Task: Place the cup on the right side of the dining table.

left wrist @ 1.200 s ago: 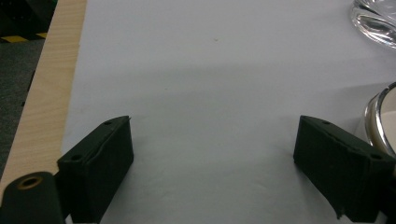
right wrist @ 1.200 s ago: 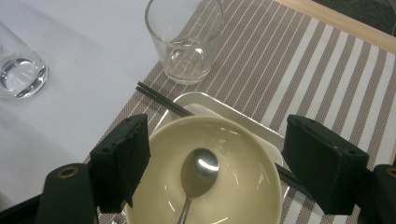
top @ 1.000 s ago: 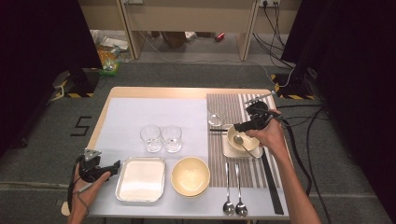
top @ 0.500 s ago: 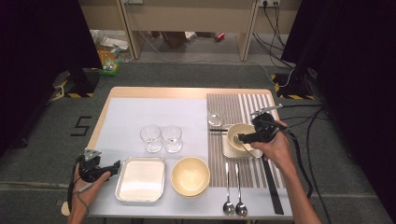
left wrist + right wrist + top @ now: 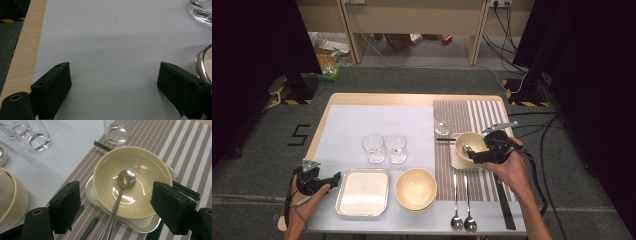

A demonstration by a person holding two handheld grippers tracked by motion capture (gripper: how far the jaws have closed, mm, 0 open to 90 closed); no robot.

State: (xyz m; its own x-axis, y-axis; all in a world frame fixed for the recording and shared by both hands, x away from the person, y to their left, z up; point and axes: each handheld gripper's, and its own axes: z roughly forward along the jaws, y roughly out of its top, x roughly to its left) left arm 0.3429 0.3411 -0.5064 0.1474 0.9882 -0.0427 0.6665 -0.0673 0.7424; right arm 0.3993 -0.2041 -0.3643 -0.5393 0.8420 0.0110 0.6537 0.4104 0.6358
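A cream bowl [image 5: 472,142] stands on a small metal tray [image 5: 460,163] on the striped placemat [image 5: 484,112]. A metal spoon [image 5: 467,148] lies in it. In the right gripper view the spoon [image 5: 126,180] rests head-down in the bowl [image 5: 145,167], and its handle leans over the near rim between the jaws without touching either. My right gripper [image 5: 475,156] [image 5: 116,188] is open at the bowl's near right side. At the near left of the table my left gripper [image 5: 334,179] [image 5: 113,75] stands open over the white mat, holding nothing.
Two glasses [image 5: 374,148] [image 5: 395,148] stand mid-table, with a smaller glass [image 5: 443,127] behind the bowl. A metal tray [image 5: 362,192] and stacked cream bowls [image 5: 415,188] sit near the front. Two spoons [image 5: 456,220] [image 5: 469,220] and black chopsticks [image 5: 504,200] lie on the placemat.
My right gripper has drawn back from behind and above the bowl to its near right side, a little lower. The spoon stays in the bowl. The left gripper has kept still.
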